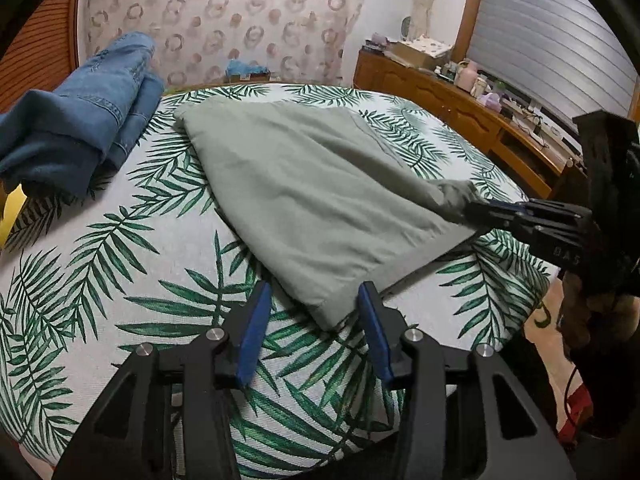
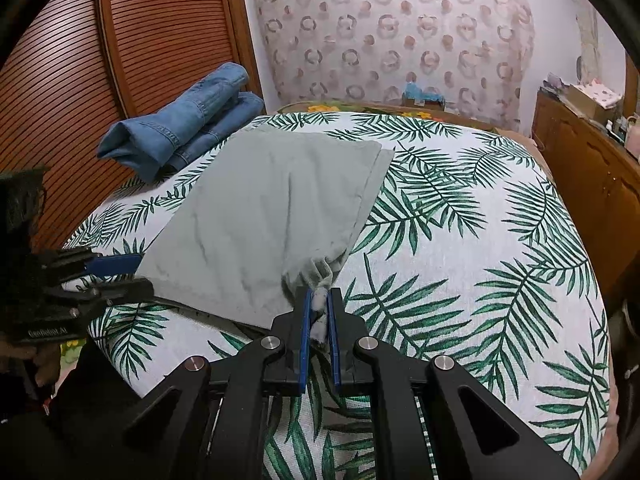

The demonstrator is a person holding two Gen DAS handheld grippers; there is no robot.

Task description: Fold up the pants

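1. Presently, the grey-green pants (image 1: 304, 184) lie folded flat on the leaf-print bed cover (image 1: 120, 280), in the middle of the bed, with the fold running away toward the far wall.
2. The left gripper (image 1: 316, 300) has its jaws parted and grasps nothing. The near left corner of the pants sits between the two blue pads (image 1: 256, 320), and the pads stand clear of the cloth on either side.
3. In the right wrist view the left gripper (image 2: 132, 272) reaches in from the left edge, its fingers at the near left edge of the pants (image 2: 256, 216).
4. The right gripper (image 2: 318, 304) is clenched on the near right corner of the pants. A bunched tuft of cloth sticks out between its pads, and the fabric rises from the bed to the grip.
5. In the left wrist view the right gripper (image 1: 468, 208) comes in from the right, with the gathered corner at its tip.
6. A folded pair of blue jeans (image 2: 180, 132) lies on the far left of the bed, just beside the pants and apart from both grippers.
7. A wooden sideboard (image 1: 460, 112) stands along the right side of the room.
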